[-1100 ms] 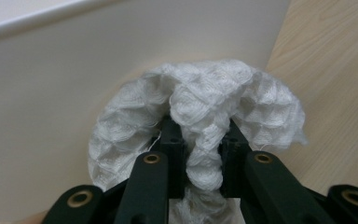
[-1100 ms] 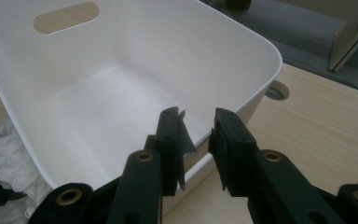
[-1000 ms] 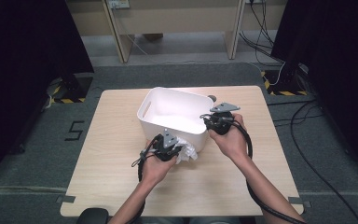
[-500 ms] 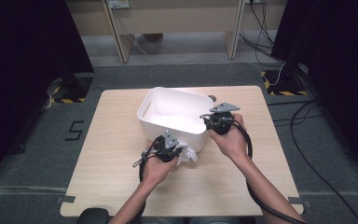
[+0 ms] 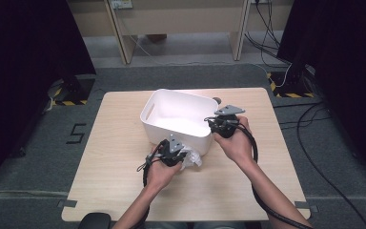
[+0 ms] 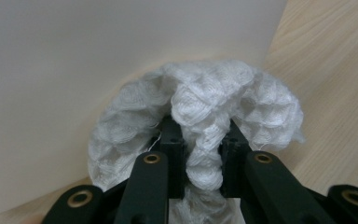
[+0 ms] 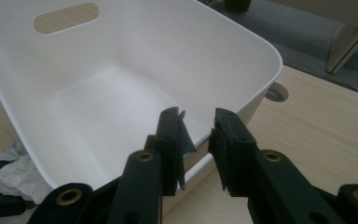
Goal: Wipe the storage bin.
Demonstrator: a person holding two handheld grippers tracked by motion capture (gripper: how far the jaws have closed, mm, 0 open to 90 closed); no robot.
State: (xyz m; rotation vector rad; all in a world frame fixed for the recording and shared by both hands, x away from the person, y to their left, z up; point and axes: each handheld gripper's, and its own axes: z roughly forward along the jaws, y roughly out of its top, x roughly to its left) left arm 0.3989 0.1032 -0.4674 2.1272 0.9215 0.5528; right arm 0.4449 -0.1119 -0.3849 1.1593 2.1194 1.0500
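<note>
On the near side of the worktop (image 5: 124, 191), the left gripper (image 6: 199, 154) has its fingers (image 6: 172, 149) clenched on a white cloth (image 6: 200, 112), a fold pinched between them, against the white bin's (image 5: 171, 131) near wall. Farther right, the right gripper (image 7: 196, 140) straddles the bin's rim, one finger on each side; I cannot tell whether it grips.

Both forearms came in from the bottom of the high view, bare to the elbow. The left hand (image 5: 159, 171) wrapped its left gripper (image 5: 177, 153) low and near the body, pointing forward and a little to the right, with the grey three-cornered plate on top. Its jaws were clamped close together on a white knitted cloth (image 6: 200, 116). The right hand (image 5: 236, 143) held the right gripper (image 5: 213, 125) farther forward, aimed left. Its jaws stood apart, astride a white bin's rim (image 7: 193, 173), with the pads off it.
</note>
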